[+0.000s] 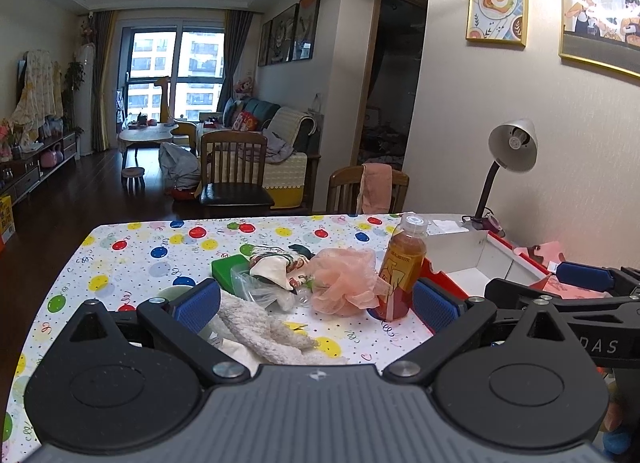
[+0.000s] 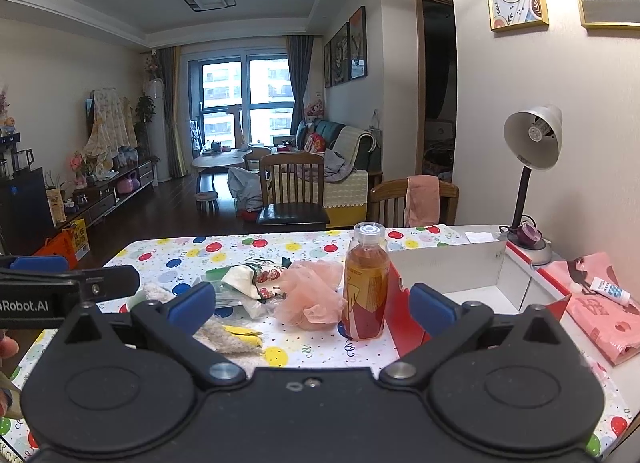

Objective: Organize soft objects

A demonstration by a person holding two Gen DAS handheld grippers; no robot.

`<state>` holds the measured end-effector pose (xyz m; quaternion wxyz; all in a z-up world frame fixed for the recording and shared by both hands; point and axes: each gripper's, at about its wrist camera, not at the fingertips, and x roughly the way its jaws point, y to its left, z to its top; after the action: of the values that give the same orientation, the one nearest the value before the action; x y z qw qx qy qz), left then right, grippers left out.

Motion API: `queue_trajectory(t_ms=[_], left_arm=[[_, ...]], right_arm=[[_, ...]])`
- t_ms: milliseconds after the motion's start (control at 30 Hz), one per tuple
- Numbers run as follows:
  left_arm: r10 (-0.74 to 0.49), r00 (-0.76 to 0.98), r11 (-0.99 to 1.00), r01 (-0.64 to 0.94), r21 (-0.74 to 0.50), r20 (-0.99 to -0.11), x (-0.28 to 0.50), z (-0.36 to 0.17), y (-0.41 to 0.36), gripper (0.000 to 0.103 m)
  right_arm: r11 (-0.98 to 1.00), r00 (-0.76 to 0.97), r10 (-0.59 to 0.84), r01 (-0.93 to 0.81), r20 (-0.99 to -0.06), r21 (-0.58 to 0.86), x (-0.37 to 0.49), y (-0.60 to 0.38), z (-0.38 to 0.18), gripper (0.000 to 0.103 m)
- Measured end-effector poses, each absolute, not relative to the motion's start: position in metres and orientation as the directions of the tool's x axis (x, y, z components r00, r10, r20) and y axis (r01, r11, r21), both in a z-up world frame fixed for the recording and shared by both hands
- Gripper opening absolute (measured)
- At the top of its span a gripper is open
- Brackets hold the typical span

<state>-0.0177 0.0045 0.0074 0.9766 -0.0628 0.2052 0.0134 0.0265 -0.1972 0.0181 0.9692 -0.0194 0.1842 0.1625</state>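
Two claws hang wide apart and empty over a desk (image 1: 132,251) dressed in a balloon-print cloth, the left claw (image 1: 316,305) poised above a fluffy cream cloth (image 1: 264,327) and the right claw (image 2: 312,309) facing a bottle of amber drink (image 2: 366,283), with sorting judged barely begun. Every soft item in view lies loose on the desk: the cream cloth nearest the left claw, a peach mesh bath sponge (image 1: 344,279) touching the bottle's left side, and a bunched printed fabric (image 1: 276,263) just behind, resting on a crumpled clear plastic bag (image 1: 250,285) beside a green block (image 1: 228,269). To the right, a red-edged white box (image 2: 472,267) stands open, and the part of its inside that shows holds nothing; whether it is the intended home for the soft goods cannot be told. The sponge looks airy and ruffled, likely to squash flat in a grip; the cream cloth is thick and nubbly, lying in a loose fold. A pink bag (image 2: 592,315) and a small tube (image 2: 610,290) sit beyond the box, near a desk lamp (image 2: 532,143)
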Motion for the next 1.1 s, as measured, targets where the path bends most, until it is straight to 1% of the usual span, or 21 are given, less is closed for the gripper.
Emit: queue_trajectory(t_ms=[300, 567, 867, 1100], left_arm=[[-0.011, 0.92, 0.991, -0.042, -0.128, -0.391, -0.017, 0.009, 0.003, 0.103], [-0.023, 0.932, 0.992, -0.024, -0.125, -0.362, -0.017, 0.012, 0.002, 0.103], [-0.041, 0.931, 0.991, -0.01, -0.137, -0.364, -0.01, 0.015, 0.004, 0.103], [-0.033, 0.928, 0.994, -0.009, -0.11, -0.37, -0.001, 0.018, 0.005, 0.103]], right_arm=[[0.948, 0.883, 0.304, -0.318, -0.358, 0.02, 0.024, -0.196, 0.022, 0.103], [0.948, 0.883, 0.304, -0.319, -0.357, 0.02, 0.025, -0.197, 0.021, 0.103], [0.944, 0.877, 0.314, -0.328, -0.363, 0.024, 0.03, -0.198, 0.024, 0.103], [0.938, 0.869, 0.327, -0.347, -0.372, 0.015, 0.042, -0.196, 0.03, 0.103]])
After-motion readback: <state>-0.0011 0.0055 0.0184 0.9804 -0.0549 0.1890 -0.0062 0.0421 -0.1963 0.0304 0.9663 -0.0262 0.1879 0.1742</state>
